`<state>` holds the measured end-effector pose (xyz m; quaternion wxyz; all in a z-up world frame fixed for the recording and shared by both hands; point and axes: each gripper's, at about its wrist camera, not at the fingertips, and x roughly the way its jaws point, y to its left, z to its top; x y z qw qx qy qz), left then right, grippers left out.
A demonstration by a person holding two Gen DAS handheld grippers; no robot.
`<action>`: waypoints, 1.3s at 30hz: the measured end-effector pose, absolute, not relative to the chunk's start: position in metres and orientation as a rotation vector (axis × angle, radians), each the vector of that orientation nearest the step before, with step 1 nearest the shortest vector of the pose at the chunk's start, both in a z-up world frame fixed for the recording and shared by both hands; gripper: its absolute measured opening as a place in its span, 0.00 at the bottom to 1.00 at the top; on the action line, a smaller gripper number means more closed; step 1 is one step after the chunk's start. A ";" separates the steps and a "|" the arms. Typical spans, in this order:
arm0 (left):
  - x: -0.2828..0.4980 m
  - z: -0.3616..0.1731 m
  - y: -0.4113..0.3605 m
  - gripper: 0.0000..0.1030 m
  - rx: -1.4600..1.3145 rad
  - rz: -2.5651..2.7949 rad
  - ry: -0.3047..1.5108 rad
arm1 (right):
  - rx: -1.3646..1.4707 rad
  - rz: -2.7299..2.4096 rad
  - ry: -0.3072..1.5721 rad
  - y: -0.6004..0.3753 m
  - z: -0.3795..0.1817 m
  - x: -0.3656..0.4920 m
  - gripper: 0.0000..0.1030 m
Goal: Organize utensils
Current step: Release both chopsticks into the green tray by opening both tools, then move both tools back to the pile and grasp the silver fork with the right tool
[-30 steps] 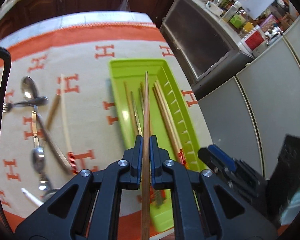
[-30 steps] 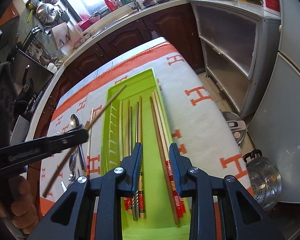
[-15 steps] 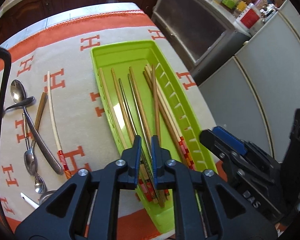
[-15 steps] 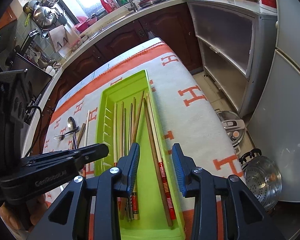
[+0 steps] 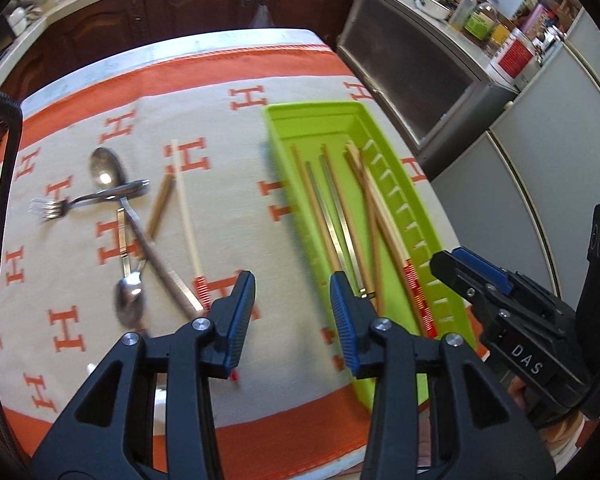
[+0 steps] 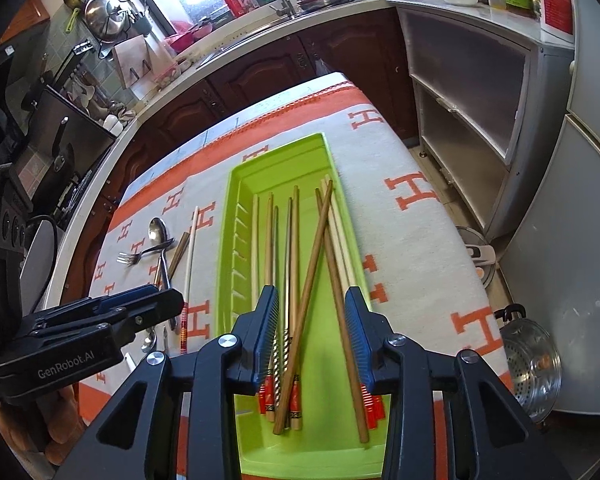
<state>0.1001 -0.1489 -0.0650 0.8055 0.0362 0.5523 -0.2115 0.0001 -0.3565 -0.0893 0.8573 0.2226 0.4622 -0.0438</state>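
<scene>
A lime green tray (image 5: 277,128) (image 6: 280,160) lies on the orange-and-cream cloth and holds several chopsticks (image 5: 374,224) (image 6: 312,264); one brown chopstick lies slanted across the others. Left of the tray lie a white chopstick with a red end (image 5: 188,216) (image 6: 190,256), a short brown stick (image 5: 160,208), a fork (image 5: 56,208) and spoons (image 5: 104,168). My left gripper (image 5: 292,300) is open and empty above the cloth beside the tray's near left edge. My right gripper (image 6: 312,332) is open and empty above the tray's near end.
The table's right edge drops to the floor, where a steel steamer pot (image 6: 532,364) stands. A grey cabinet (image 6: 468,92) and dark kitchen cupboards (image 5: 180,12) stand beyond the table. The left gripper's cable (image 5: 0,200) hangs at the left.
My left gripper has let the brown chopstick go into the tray, opened wide and swung left toward the loose utensils. My right gripper has opened wider over the tray.
</scene>
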 end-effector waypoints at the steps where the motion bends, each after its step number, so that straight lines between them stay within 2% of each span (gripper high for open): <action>1: 0.100 -0.064 -0.143 0.34 0.070 -0.445 1.179 | 0.464 -0.085 0.973 -0.353 -0.088 0.000 0.34; 17: 0.096 -0.043 -0.033 0.34 0.054 -0.257 1.108 | 0.283 0.056 0.999 -0.276 -0.054 0.021 0.34; 28: 0.122 -0.020 0.060 0.34 -0.029 -0.147 1.105 | 0.149 0.215 1.001 -0.209 -0.014 0.075 0.35; 32: 0.139 -0.017 0.079 0.34 -0.050 -0.138 1.119 | 0.068 0.254 0.998 -0.185 -0.006 0.105 0.50; 39: 0.176 -0.023 0.107 0.34 -0.071 -0.089 1.142 | -0.090 0.335 1.014 -0.129 -0.015 0.169 0.51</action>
